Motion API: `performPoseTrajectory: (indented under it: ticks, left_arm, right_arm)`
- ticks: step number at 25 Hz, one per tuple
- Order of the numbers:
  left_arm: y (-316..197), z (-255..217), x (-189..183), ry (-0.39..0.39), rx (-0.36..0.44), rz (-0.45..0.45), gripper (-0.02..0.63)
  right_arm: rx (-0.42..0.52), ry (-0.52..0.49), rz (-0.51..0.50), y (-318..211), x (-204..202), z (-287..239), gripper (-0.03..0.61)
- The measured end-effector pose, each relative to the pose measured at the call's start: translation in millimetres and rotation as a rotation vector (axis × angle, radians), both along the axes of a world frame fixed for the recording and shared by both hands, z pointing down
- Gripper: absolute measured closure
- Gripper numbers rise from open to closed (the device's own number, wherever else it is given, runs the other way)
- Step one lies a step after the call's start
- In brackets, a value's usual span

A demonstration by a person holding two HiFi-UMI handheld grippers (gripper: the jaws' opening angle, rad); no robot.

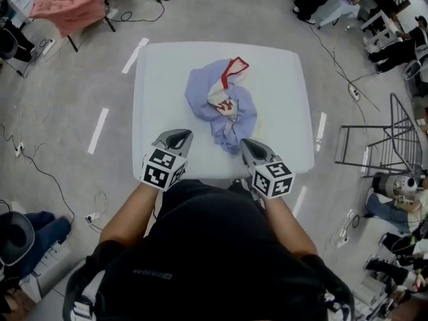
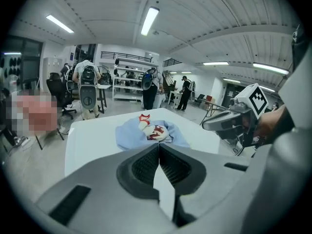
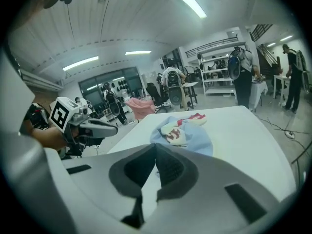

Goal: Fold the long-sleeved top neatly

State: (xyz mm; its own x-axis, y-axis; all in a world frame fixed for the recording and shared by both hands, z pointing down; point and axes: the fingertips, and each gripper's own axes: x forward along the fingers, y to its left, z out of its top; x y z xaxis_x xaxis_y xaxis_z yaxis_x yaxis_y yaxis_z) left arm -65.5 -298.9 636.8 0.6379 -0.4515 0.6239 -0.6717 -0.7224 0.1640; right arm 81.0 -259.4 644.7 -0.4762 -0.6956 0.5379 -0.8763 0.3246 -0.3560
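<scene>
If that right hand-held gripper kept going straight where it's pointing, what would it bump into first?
Probably the crumpled blue top, lying just ahead of the right hand-held gripper on the white table. Since it tilts downward, it might touch the table first; depth is unclear.

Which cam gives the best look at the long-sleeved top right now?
Head view: it looks down on the whole long-sleeved top, a crumpled light-blue heap with red trim, its full outline clear against the white table. Both gripper views see it from low on the near side, foreshortened, with the far edge hidden.
</scene>
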Motion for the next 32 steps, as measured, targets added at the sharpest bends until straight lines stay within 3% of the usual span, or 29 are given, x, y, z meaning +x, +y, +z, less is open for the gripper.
performPoseTrajectory:
  ticks: [10, 13, 15, 17, 20, 23, 27, 32]
  left_arm:
    - [18.8, 13.1, 17.6, -0.038, -0.050, -0.195, 0.607]
    - [17.9, 14.5, 24.7, -0.057, -0.047, -0.233, 0.607]
    - [17.9, 12.8, 31.0, -0.065, -0.043, -0.254, 0.607]
    - [17.9, 9.8, 36.9, -0.069, -0.036, -0.277, 0.607]
    - [19.6, 6.7, 42.3, -0.079, -0.027, -0.316, 0.607]
    - [22.7, 7.1, 39.2, -0.101, -0.023, -0.369, 0.607]
    - [25.7, 13.1, 31.6, -0.127, -0.033, -0.433, 0.607]
    - [20.3, 22.4, 28.5, -0.158, -0.033, -0.431, 0.607]
  right_arm:
    - [0.026, 0.042, -0.171, -64.2, 24.7, 19.3, 0.552]
    - [0.015, 0.082, -0.194, -84.6, 30.3, 36.9, 0.503]
    - [0.006, 0.126, -0.208, -96.2, 32.4, 52.3, 0.427]
    - [0.001, 0.165, -0.235, -105.8, 30.7, 67.7, 0.407]
    - [-0.041, 0.184, -0.288, -109.6, 26.0, 90.7, 0.432]
    - [-0.090, 0.106, -0.301, -97.9, 31.8, 98.1, 0.555]
    - [-0.113, 0.027, -0.303, -72.0, 57.7, 101.4, 0.565]
    - [-0.157, 0.024, -0.316, -37.7, 90.1, 111.4, 0.565]
